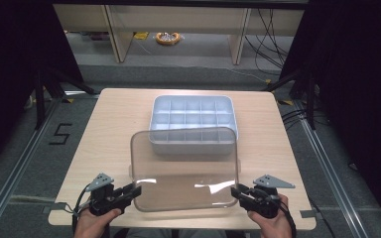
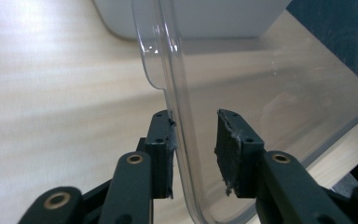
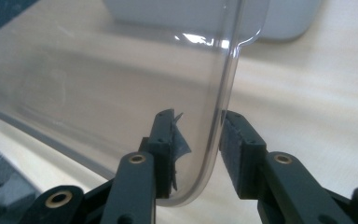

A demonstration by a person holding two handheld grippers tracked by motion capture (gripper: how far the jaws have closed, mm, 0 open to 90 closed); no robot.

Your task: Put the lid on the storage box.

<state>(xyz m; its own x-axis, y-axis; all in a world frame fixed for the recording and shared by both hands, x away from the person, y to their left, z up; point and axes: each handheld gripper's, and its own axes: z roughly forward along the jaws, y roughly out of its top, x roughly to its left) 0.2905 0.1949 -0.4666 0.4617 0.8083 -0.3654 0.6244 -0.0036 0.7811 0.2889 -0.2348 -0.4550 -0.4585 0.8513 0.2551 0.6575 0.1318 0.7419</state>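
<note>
Compartments of the grey tray [image 1: 193, 119] at twelve o'clock look empty, partly veiled by the clear lid [image 1: 184, 168], pinched at its edges by left gripper [image 1: 135, 191] and right gripper [image 1: 236, 191].

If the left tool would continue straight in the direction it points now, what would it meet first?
Probably the white compartmented plastic tray, whose near wall lies ahead beyond the bare table. The left tool is already shut on the transparent plastic lid, which would travel with it. Depth is hard to judge.

Clear see-through lid [image 1: 184, 168], pale blue-white compartment tray [image 1: 193, 121] mid-frame, light wood-grain table [image 1: 114, 129], black grippers lower left [image 1: 129, 191] and lower right [image 1: 237, 192].
</note>
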